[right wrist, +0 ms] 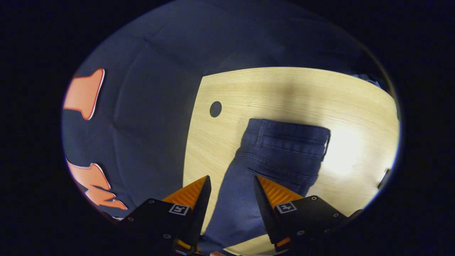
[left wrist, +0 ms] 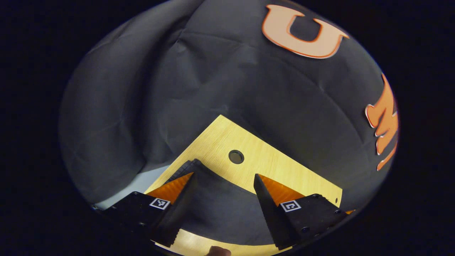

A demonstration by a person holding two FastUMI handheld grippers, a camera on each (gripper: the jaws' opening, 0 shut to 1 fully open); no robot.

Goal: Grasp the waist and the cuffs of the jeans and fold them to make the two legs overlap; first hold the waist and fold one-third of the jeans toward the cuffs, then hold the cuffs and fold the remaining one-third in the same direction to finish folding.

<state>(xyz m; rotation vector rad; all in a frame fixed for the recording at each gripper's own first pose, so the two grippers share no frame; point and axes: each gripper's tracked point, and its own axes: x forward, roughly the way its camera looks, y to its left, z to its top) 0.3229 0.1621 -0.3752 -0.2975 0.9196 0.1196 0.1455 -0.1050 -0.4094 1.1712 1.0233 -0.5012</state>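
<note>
Both grippers hovering spread over the jeans, nothing clamped yet.

Left gripper [left wrist: 224, 190] is sitting wide apart over dark cloth [left wrist: 220, 209] on the wood table [left wrist: 249, 149]; probably the cuff end of the jeans, but the view is too dim to confirm. The cloth is lying between and under the fingers, neither one pressing it. Right gripper [right wrist: 231, 192] is also standing wide, straddling the jeans [right wrist: 277, 153], which are running lengthwise straight ahead of it along its finger axis, waistband [right wrist: 288, 133] at the far end, well apart from the tips. Judging from this, the right gripper is nearer the waist and needs to be reaching forward along that long axis to grab it.
</note>
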